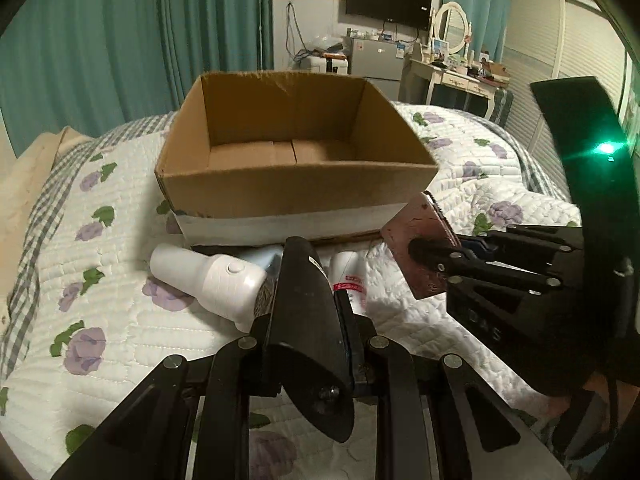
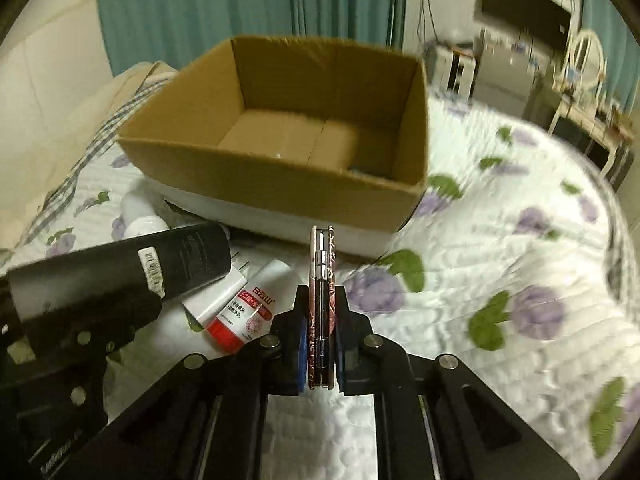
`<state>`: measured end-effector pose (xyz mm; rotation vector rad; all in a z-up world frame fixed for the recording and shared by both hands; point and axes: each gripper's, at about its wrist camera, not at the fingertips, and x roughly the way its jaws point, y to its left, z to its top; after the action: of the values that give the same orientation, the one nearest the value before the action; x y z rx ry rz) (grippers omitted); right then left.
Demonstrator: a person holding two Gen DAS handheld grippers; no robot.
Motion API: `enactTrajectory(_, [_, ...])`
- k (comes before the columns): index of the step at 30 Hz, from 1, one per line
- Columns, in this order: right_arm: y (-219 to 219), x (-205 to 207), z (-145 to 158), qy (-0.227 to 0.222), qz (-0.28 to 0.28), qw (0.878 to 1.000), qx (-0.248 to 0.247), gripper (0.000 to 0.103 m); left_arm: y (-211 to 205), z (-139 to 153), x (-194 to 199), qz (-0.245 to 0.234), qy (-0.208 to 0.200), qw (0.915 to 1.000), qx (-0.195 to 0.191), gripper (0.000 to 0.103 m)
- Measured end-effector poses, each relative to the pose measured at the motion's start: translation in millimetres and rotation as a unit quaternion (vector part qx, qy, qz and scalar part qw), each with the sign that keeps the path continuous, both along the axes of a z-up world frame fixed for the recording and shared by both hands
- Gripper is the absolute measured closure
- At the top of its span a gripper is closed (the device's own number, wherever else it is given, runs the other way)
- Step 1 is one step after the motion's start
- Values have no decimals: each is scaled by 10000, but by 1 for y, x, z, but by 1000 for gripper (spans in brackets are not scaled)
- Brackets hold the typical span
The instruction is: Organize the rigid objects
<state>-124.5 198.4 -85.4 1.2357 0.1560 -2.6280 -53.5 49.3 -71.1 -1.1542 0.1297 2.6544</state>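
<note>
An open cardboard box (image 1: 296, 184) (image 2: 276, 176) sits on the bed ahead. My left gripper (image 1: 308, 280) is shut on a black bottle (image 1: 308, 312), which also shows in the right wrist view (image 2: 120, 268), lifted above the quilt. My right gripper (image 2: 322, 300) is shut on a flat pink phone (image 2: 322, 264), held edge-up; it appears in the left wrist view (image 1: 416, 236) at the right. A white bottle (image 1: 212, 280) (image 2: 140, 220) and a red-and-white tube (image 1: 352, 276) (image 2: 240, 312) lie on the quilt in front of the box.
The bed has a white quilt with purple flowers (image 2: 500, 280). Teal curtains (image 1: 100, 40) hang behind. A dresser with a mirror (image 1: 452, 64), a small fridge (image 1: 376, 60) and a wall TV (image 1: 388, 0) stand at the far right.
</note>
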Motion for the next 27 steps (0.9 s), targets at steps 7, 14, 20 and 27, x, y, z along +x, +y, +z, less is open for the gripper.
enactTrajectory(7, [18, 26, 39, 354, -60, 9993, -77, 93, 0, 41, 17, 8, 352, 9993, 128, 82])
enactTrajectory(14, [17, 36, 88, 787, 59, 9967, -179, 93, 0, 93, 25, 50, 822, 9965, 146, 82])
enactTrajectory(20, [16, 16, 131, 1117, 215, 9933, -217, 93, -4, 131, 0, 179, 1188, 9927, 65, 82])
enactTrajectory(27, [9, -40, 142, 1164, 348, 9922, -272, 93, -8, 131, -62, 280, 1171, 9927, -60, 82])
